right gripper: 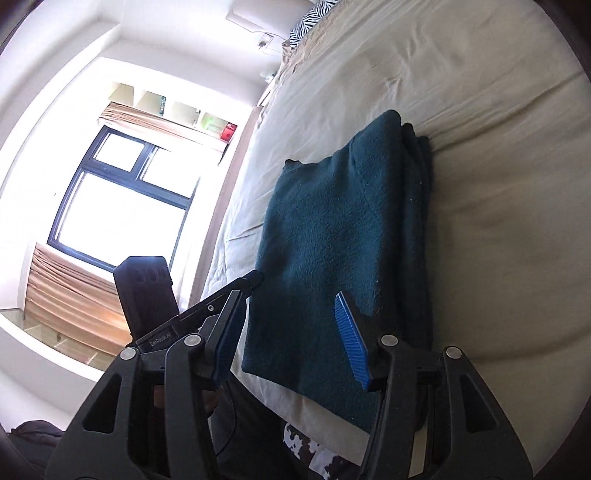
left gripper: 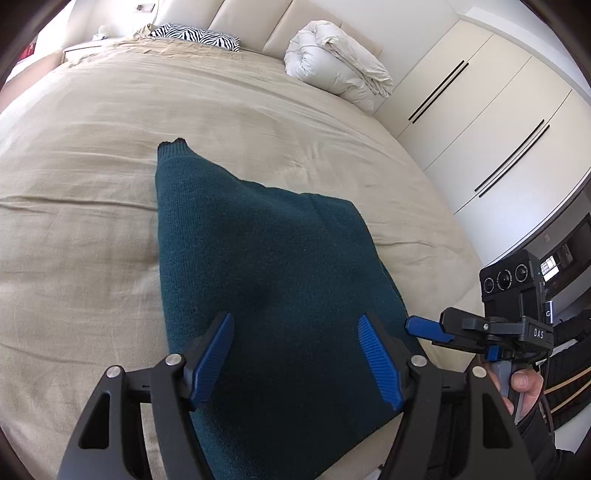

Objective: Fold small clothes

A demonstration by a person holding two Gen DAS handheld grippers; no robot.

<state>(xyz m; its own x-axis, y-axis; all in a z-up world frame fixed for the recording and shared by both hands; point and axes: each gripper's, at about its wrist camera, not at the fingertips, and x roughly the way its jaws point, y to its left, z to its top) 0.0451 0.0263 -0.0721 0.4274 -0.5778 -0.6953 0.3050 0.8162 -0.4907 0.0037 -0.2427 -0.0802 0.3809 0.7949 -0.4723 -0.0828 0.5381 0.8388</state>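
My folded dark green sweater (left gripper: 258,258) lies flat on the beige bed (left gripper: 92,184), with my left tool (left gripper: 295,363) and right tool (right gripper: 288,336) both hovering over its near edge, jaws apart and empty.

Beige bedspread (left gripper: 92,192) across a wide bed, zebra-print pillow (left gripper: 199,35) near the padded headboard (left gripper: 251,22). Rolled white duvet (left gripper: 336,62) beside it. Cream wardrobe doors (left gripper: 491,122) with dark bar handles. Bright dark-framed window (right gripper: 125,199) with tan blinds.
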